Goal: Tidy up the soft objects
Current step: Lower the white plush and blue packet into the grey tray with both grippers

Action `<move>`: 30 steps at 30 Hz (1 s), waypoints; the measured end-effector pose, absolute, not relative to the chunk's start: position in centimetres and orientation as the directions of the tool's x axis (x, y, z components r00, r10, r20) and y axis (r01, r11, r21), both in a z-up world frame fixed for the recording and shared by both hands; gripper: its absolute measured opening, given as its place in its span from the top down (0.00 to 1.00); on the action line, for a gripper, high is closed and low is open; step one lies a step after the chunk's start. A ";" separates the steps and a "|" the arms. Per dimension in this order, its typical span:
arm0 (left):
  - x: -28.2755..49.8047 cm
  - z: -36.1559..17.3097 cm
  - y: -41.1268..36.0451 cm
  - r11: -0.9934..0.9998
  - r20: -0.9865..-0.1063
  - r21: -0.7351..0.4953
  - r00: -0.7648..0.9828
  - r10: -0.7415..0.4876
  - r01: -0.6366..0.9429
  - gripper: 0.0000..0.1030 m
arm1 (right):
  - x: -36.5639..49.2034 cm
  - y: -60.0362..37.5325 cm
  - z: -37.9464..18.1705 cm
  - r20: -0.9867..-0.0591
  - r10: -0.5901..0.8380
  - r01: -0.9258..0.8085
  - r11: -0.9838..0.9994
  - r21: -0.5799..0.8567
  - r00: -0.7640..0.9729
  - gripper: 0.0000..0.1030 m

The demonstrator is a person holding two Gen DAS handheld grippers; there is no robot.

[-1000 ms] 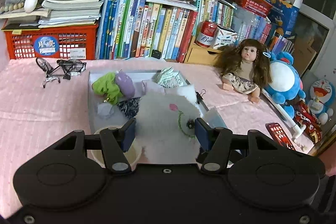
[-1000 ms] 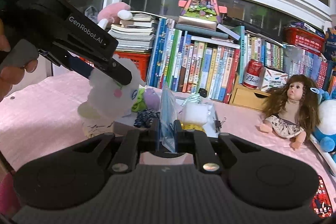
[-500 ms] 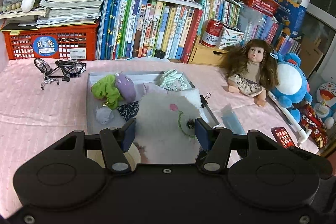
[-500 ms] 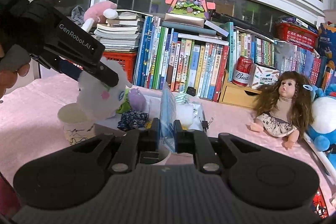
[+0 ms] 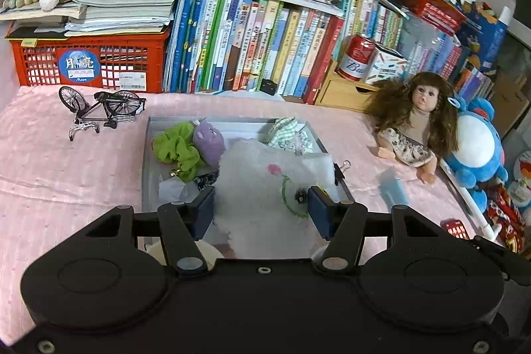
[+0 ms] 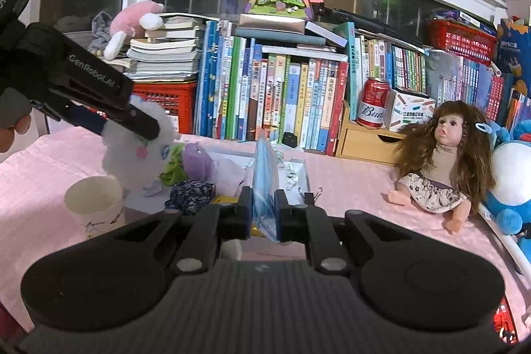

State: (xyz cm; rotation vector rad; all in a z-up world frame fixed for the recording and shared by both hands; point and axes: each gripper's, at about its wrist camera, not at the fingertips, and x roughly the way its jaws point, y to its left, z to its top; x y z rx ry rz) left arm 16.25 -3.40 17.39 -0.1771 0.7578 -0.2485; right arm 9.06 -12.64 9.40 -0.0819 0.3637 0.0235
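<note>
My left gripper is shut on a fluffy white plush toy with a pink cheek and holds it above the near end of a grey tray. The plush also shows in the right wrist view. The tray holds a green scrunchie, a purple plush, a checked cloth and a dark patterned cloth. My right gripper is shut on a blue plastic packet, held upright near the tray's right side.
A paper cup stands at the tray's near left corner. A toy bicycle is at the left. A doll and a blue plush sit at the right. Books and a red crate line the back.
Both views have drawn back and risen slightly. The left gripper still holds the white plush over the tray, and the right still holds the blue packet.
</note>
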 end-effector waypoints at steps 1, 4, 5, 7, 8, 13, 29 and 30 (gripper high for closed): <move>16.7 17.5 -3.4 0.956 -0.660 -0.251 0.695 -0.284 0.152 0.45 | 9.3 -12.9 9.5 -0.358 0.004 -0.033 0.997 -0.075 0.934 0.84; 18.1 17.6 -3.4 0.958 -0.673 -0.251 0.686 -0.277 0.140 0.45 | 10.1 -13.8 10.1 -0.364 -0.010 -0.018 0.997 -0.074 0.931 0.84; 18.5 17.7 -3.4 0.958 -0.676 -0.251 0.684 -0.275 0.137 0.45 | 10.4 -14.1 10.3 -0.366 -0.014 -0.013 0.997 -0.071 0.930 0.84; 19.3 17.7 -3.5 0.959 -0.687 -0.251 0.674 -0.272 0.131 0.45 | 10.9 -14.6 10.6 -0.370 -0.018 -0.008 0.998 -0.067 0.929 0.84; 19.6 17.7 -3.6 0.959 -0.691 -0.253 0.669 -0.272 0.127 0.45 | 11.0 -14.8 10.7 -0.371 -0.019 -0.006 0.998 -0.066 0.928 0.84; 21.1 17.4 -3.4 0.963 -0.705 -0.249 0.663 -0.254 0.105 0.45 | 11.8 -15.4 10.8 -0.380 -0.025 0.002 0.998 -0.059 0.925 0.84; 25.0 15.1 -1.4 0.975 -0.788 -0.221 0.582 -0.199 0.034 0.44 | 15.6 -16.8 9.0 -0.486 0.039 -0.024 0.999 0.036 0.873 0.84; 25.2 14.9 -1.2 0.974 -0.794 -0.225 0.574 -0.200 0.028 0.44 | 15.8 -16.9 8.9 -0.493 0.044 -0.028 0.999 0.041 0.869 0.83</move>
